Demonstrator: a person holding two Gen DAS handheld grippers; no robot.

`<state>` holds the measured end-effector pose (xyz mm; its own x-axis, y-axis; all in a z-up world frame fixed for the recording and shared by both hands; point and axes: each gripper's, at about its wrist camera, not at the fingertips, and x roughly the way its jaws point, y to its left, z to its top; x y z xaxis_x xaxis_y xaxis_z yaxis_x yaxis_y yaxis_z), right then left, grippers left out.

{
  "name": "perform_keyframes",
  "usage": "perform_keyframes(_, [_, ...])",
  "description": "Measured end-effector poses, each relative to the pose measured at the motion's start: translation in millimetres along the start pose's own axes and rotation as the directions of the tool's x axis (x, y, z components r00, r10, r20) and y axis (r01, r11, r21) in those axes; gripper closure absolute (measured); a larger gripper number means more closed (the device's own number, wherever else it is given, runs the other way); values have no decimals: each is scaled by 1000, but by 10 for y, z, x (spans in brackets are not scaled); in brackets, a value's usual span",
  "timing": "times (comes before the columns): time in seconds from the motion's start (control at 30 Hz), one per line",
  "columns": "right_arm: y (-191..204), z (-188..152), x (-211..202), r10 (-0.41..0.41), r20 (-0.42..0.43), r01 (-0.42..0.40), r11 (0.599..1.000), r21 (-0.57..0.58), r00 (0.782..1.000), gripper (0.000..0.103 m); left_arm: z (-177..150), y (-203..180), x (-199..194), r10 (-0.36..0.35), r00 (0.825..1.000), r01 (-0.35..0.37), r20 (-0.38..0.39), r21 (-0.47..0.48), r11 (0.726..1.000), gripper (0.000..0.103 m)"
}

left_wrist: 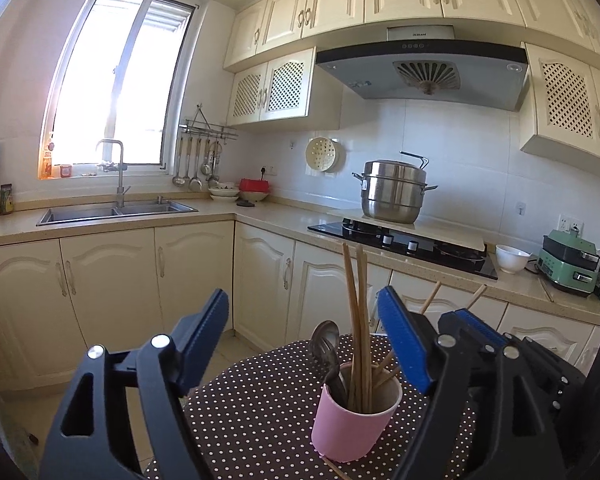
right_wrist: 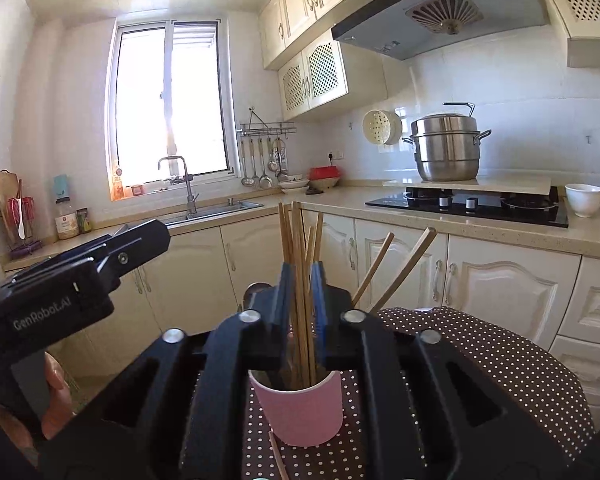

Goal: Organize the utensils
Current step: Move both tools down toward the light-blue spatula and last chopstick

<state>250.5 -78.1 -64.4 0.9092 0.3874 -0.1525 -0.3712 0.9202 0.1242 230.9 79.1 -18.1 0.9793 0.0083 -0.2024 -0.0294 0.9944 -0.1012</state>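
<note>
A pink cup [left_wrist: 354, 420] [right_wrist: 300, 412] stands on the brown polka-dot tablecloth [left_wrist: 252, 400] [right_wrist: 480, 360]. Several wooden chopsticks [left_wrist: 358, 312] [right_wrist: 300, 264] and a metal spoon [left_wrist: 326, 344] stand in it. Two of the chopsticks [right_wrist: 404, 268] lean out to the right. My left gripper [left_wrist: 302, 300] is wide open just above and left of the cup, with nothing between its fingers. My right gripper [right_wrist: 302, 276] hovers over the cup with its jaws slightly apart. The upright chopsticks pass between them and rest in the cup. One loose chopstick [right_wrist: 278, 456] lies on the cloth in front of the cup.
Cream cabinets [left_wrist: 112, 288] run behind the small table. On the counter are a sink [left_wrist: 116, 210], a black hob [left_wrist: 404, 240] with a steel steamer pot [left_wrist: 394, 192], and a white bowl [left_wrist: 512, 258]. A hand [right_wrist: 56, 392] holds the left gripper's body.
</note>
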Motion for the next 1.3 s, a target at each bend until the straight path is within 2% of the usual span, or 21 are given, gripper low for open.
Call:
perform_keyframes(0.03, [22, 13, -56, -2, 10, 2, 1000, -3, 1000, 75, 4, 10, -44, 1, 1000, -1, -2, 0, 1000, 25])
perform_keyframes(0.1, [47, 34, -140, 1, 21, 0, 1000, -7, 1000, 56, 9, 19, -143, -1, 1000, 1, -11, 3, 1000, 25])
perform_keyframes(0.23, [128, 53, -336, -14, 30, 15, 998, -60, 999, 54, -23, 54, -272, -30, 997, 29, -74, -19, 999, 23])
perform_keyframes(0.3, [153, 34, -437, -29, 25, 31, 995, -93, 999, 48, -77, 83, -298, -40, 992, 35, -122, -41, 999, 23])
perform_keyframes(0.53, [169, -166, -647, -81, -49, 69, 976, -208, 996, 44, -475, 99, -209, -23, 945, 0, -326, -73, 997, 23])
perform_keyframes(0.63, [127, -300, -658, -86, -104, 61, 973, -224, 991, 43, -690, 63, -114, -4, 904, -27, -427, -66, 997, 22])
perform_keyframes(0.8, [11, -523, -651, -111, -192, 62, 969, -240, 975, 43, -1092, -62, 125, -14, 799, -20, -602, -50, 999, 22])
perform_keyframes(0.9, [-108, -605, -674, -129, -221, 78, 971, -228, 967, 42, -1283, -102, 221, -27, 749, -23, -662, -67, 997, 23])
perform_keyframes(0.97, [-185, -657, -681, -140, -245, 88, 973, -213, 959, 41, -1374, -124, 269, -35, 729, -29, -684, -82, 996, 23])
perform_keyframes(1.07, [-273, -730, -658, -148, -281, 93, 976, -199, 948, 41, -1469, -194, 338, -9, 700, -53, -714, -64, 997, 23])
perform_keyframes(1.17, [-330, -792, -616, -147, -310, 90, 978, -189, 939, 41, -1539, -292, 399, 25, 679, -61, -733, -23, 998, 23])
perform_keyframes(1.3, [-366, -849, -581, -133, -333, 80, 982, -170, 934, 40, -1682, -426, 509, 70, 634, -66, -770, 36, 997, 22])
